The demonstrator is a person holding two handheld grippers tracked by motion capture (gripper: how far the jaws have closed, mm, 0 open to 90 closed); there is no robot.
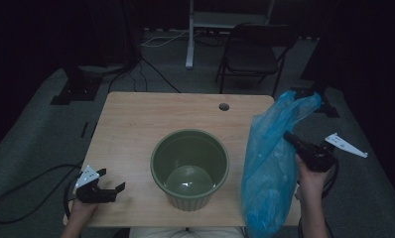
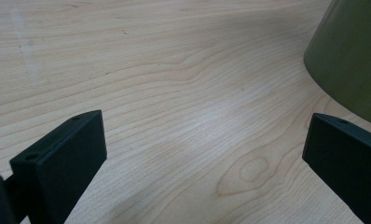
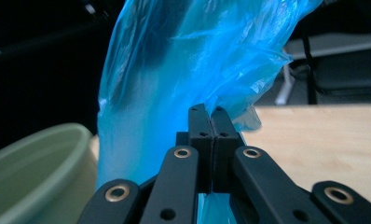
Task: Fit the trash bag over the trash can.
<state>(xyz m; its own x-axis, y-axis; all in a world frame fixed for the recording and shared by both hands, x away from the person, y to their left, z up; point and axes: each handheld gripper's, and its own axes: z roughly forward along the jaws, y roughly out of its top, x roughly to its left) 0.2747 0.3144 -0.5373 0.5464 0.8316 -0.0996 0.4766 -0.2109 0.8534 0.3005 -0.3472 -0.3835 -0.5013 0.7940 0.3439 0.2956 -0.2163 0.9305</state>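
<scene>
Dim room, grey floor, folding chair (image 1: 252, 52) beyond the far edge of a pale wooden counter (image 1: 136, 124). Near the front left corner, left gripper (image 1: 102, 189) resting low, fingers (image 2: 62, 158) spread wide with nothing between them. At the middle toward the front edge, green bin (image 1: 189, 168) upright and unlined. Off the right edge, right gripper (image 1: 291, 139) raised, fingers (image 3: 201, 135) clenched on a fold of the blue plastic bag (image 1: 272, 168), which hangs down past the front right corner. Best to find the bag's mouth and bring the free gripper over to open it above the rim. Pinch itself plain in the right gripper view; full drape clear from the high view.
</scene>
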